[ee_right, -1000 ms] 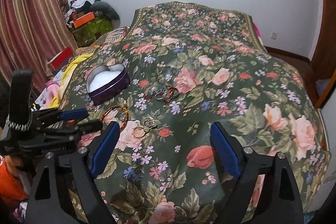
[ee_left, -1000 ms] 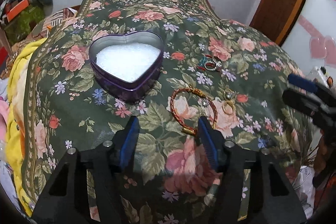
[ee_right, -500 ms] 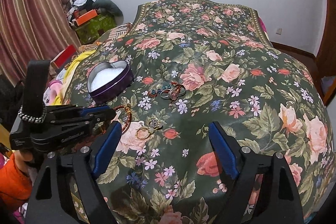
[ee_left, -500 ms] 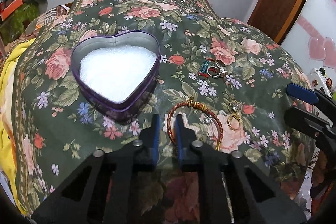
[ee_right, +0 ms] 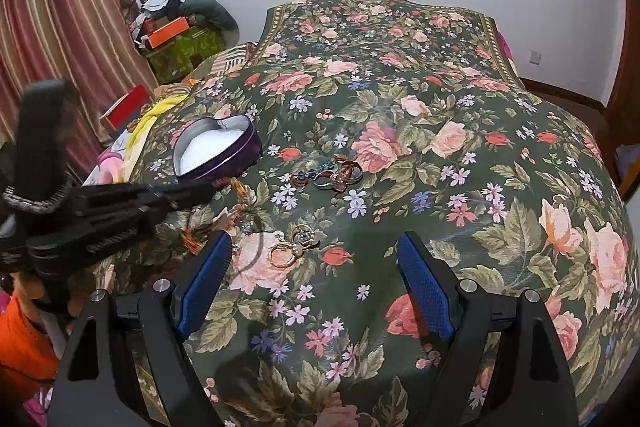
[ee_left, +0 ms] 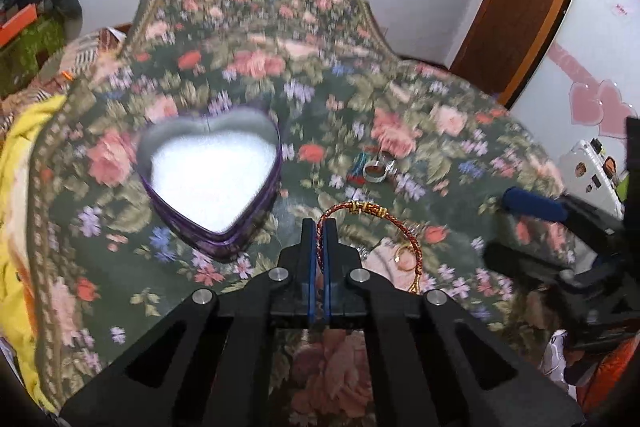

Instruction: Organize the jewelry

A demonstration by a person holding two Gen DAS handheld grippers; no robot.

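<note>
Looking through the left wrist view first: my left gripper point(ee_left: 319, 227) sits low at frame centre, its two blue pads pressed together on the near arc of the red-and-gold bracelet point(ee_left: 370, 209). I judge the pinch is on the cord so the loop can be carried whole. The rest of the loop curves right of the pads; whether it is clear of the floral bedspread point(ee_left: 248, 67) I cannot tell, since the background is smeared. The heart-shaped tin point(ee_left: 212, 179), open with a white lining, lies left of centre, just beside the bracelet, probably the drop spot. A silver ring point(ee_left: 376, 173) with some red and blue bits shows right of centre, too blurred to sort. A gold ring point(ee_left: 404, 255) peeks through the bracelet loop. At the right edge my right gripper point(ee_left: 520, 223) is cut off.

Right wrist view: the right gripper point(ee_right: 314, 275) fills the bottom, pads wide apart, holding nothing, standing by I think. Between its pads lie gold rings point(ee_right: 290, 245). Mid-frame sits a tangle of small pieces point(ee_right: 334, 177), individual items hard to separate. The tin is left of centre; the left gripper's body covers most of the bracelet there.
</note>
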